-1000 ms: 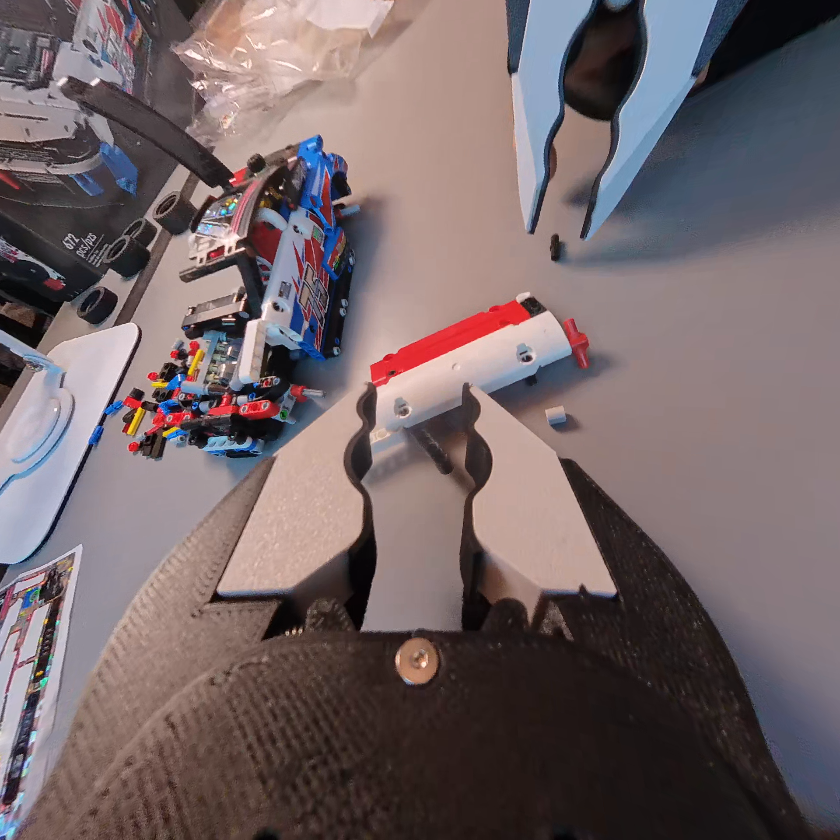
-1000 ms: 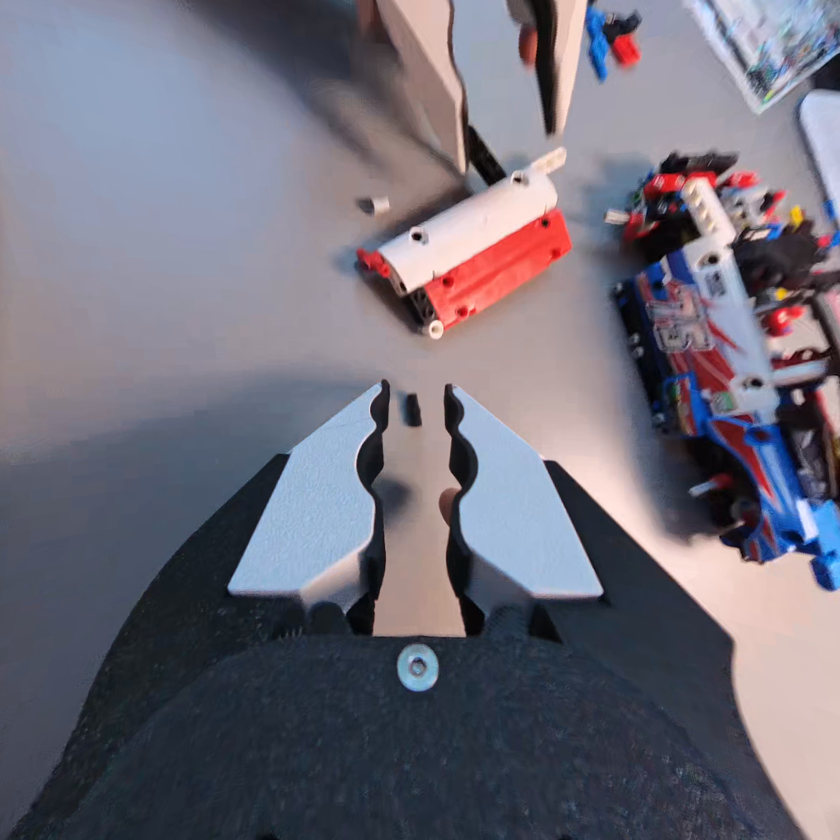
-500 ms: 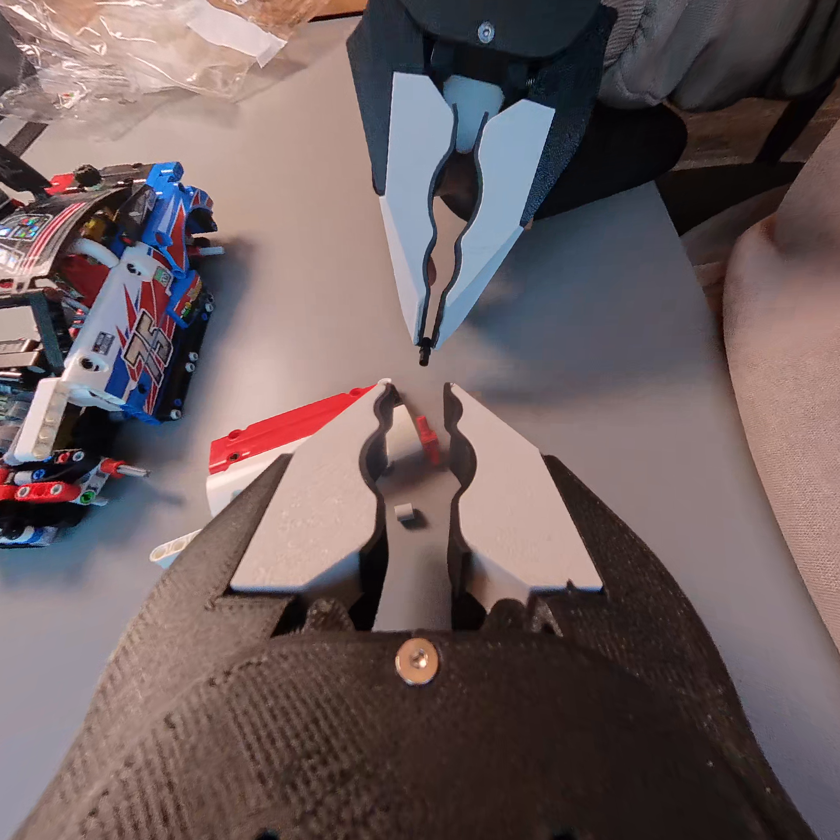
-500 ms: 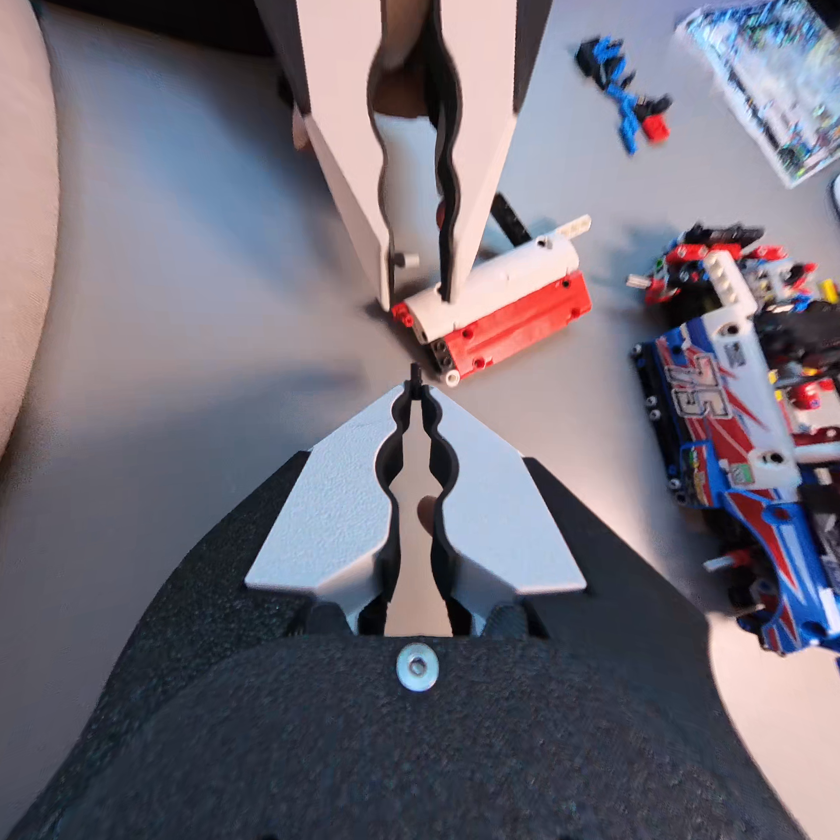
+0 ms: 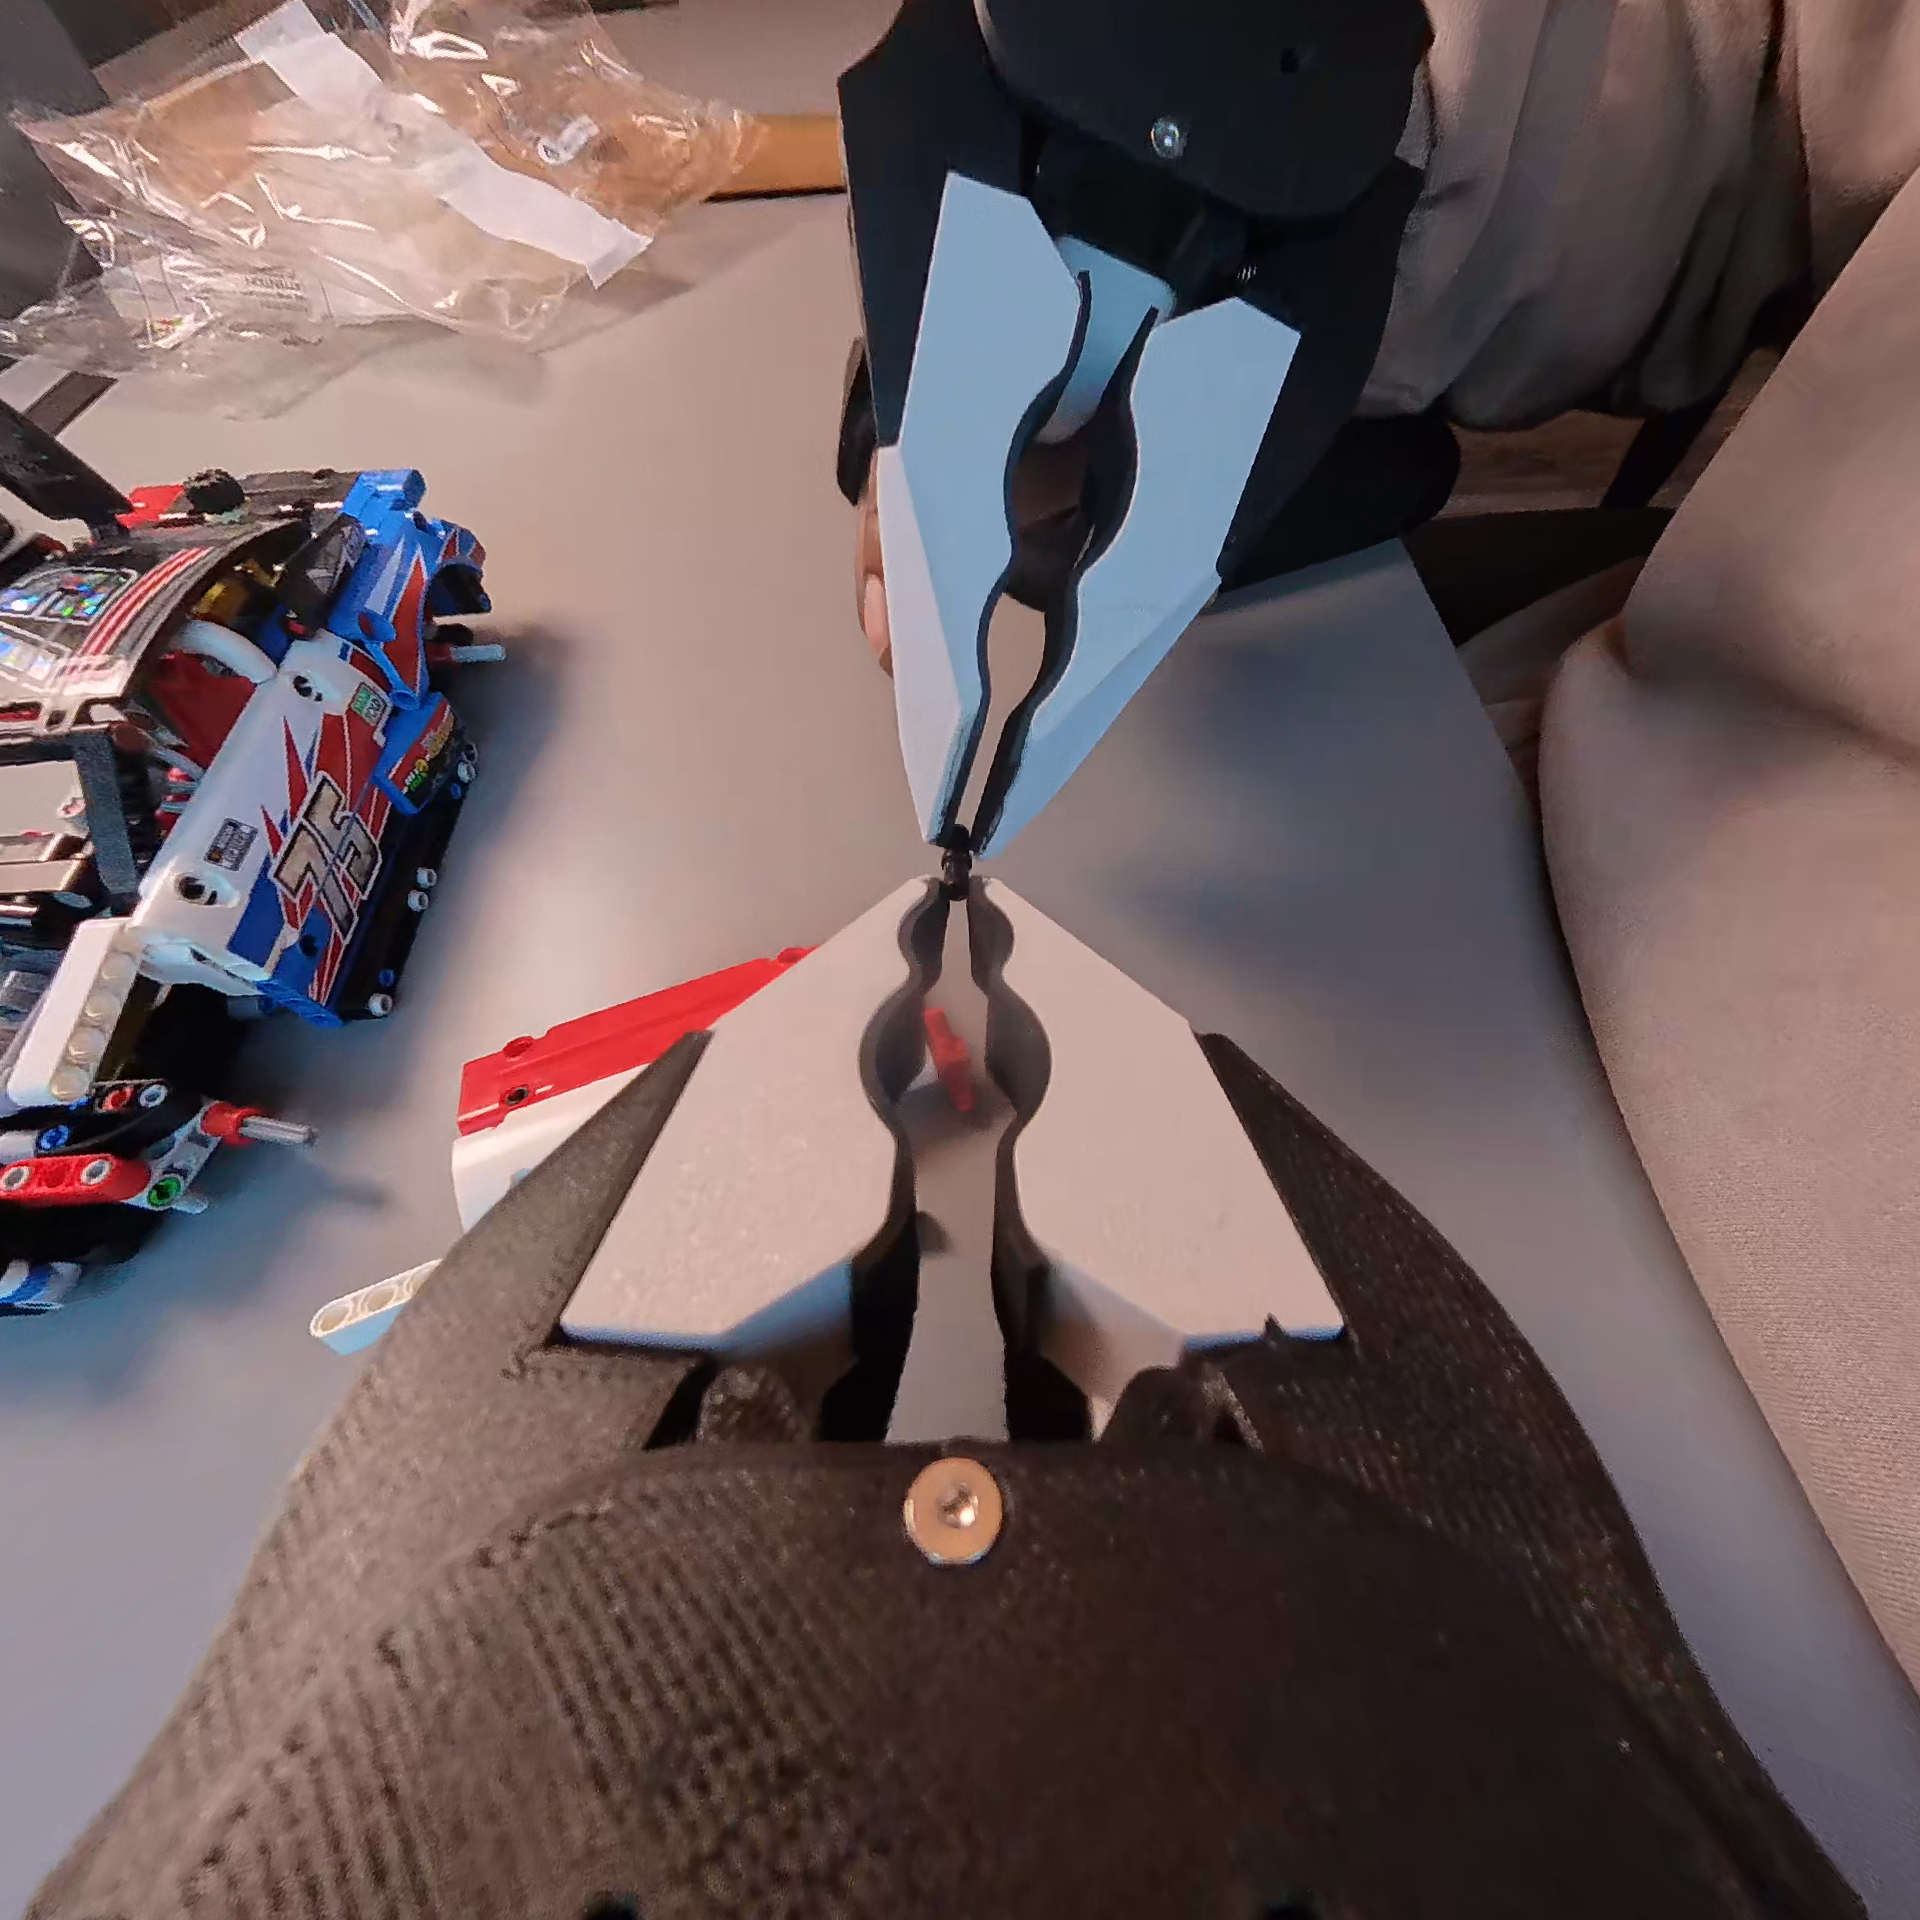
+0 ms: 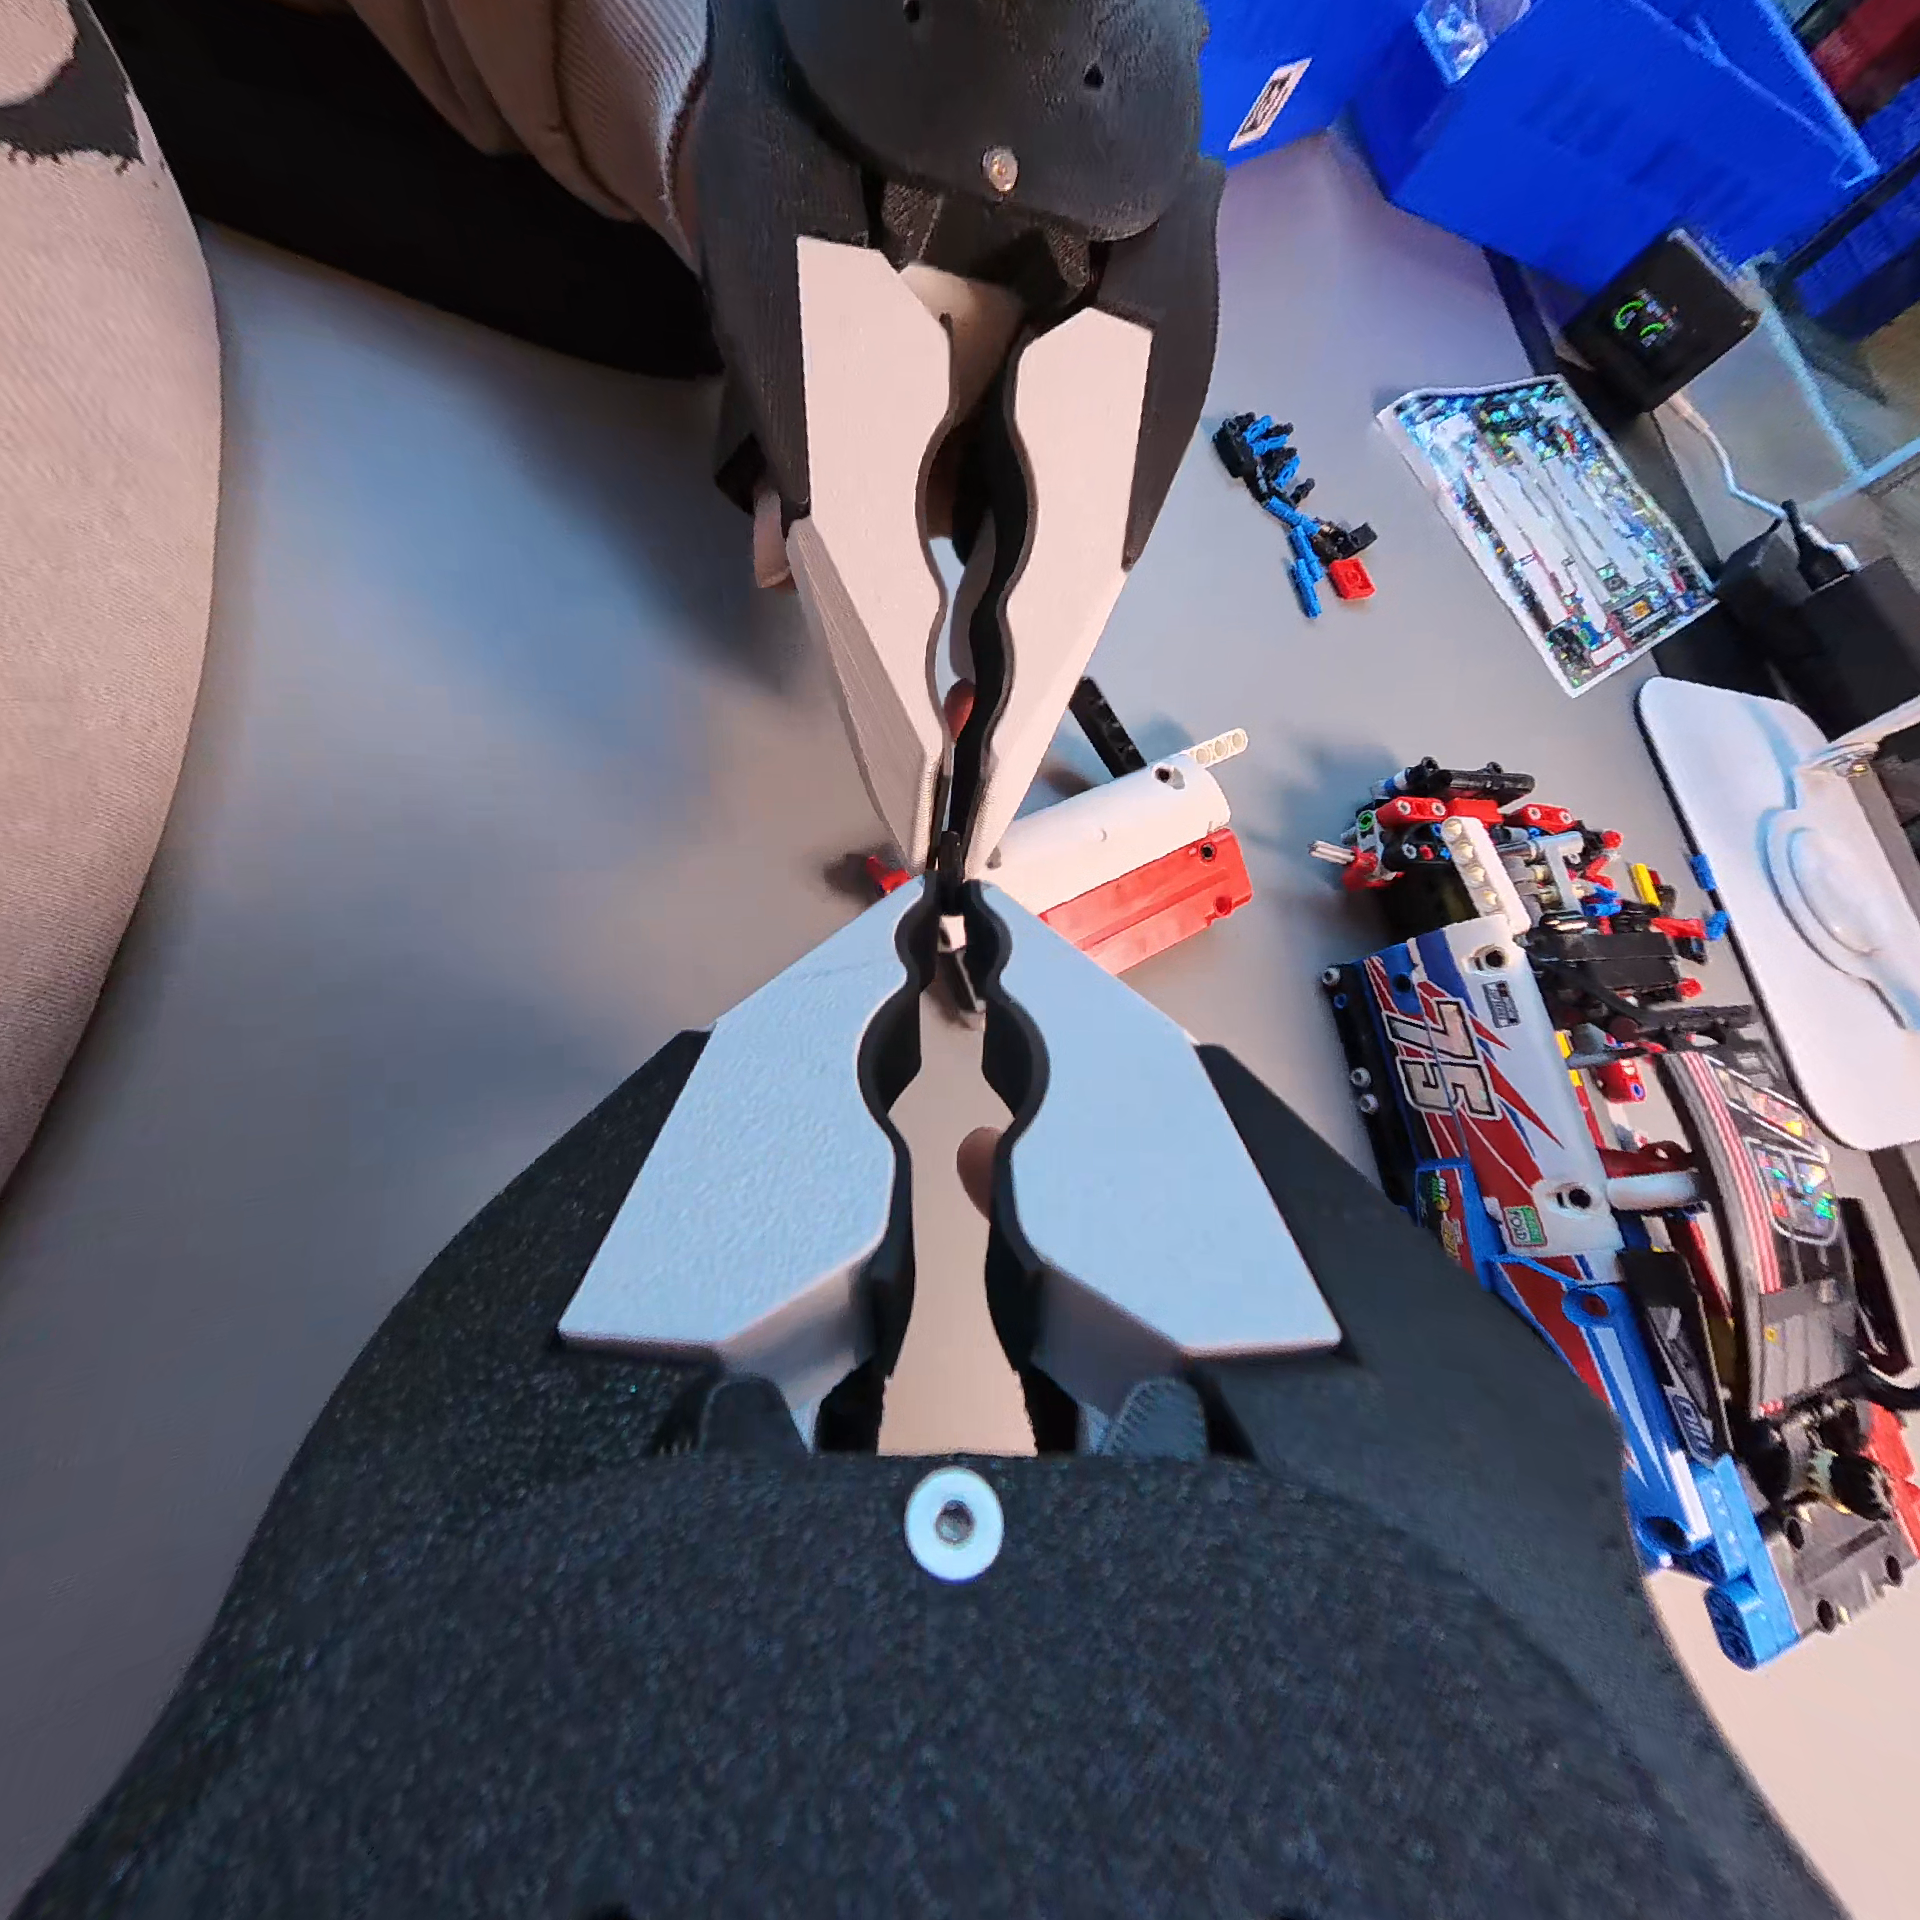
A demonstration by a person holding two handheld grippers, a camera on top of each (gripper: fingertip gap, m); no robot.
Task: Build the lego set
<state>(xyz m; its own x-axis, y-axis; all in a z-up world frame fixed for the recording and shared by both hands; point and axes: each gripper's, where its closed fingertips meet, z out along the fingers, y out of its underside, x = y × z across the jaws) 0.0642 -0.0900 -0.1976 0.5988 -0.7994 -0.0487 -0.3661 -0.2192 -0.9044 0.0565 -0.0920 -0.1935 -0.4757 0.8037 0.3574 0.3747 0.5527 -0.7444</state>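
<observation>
Lego pin (image 5: 954, 871), small and black, pinched between tips of both closed grippers, left (image 5: 952, 900) and right (image 6: 943, 894), above red-white panel (image 6: 1132, 858).

Workshop or lab bench, by the look. Grey table (image 6: 436, 727) with blue storage bins (image 6: 1621, 145) stacked behind, a small black device with lit display (image 6: 1657, 330), cabling alongside.

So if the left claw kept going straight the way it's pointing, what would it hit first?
The right claw. Its tips sit tip to tip with the left claw, and a small black pin bridges them, so contact would be almost immediate. Depth looks matched, judging from both views.
</observation>
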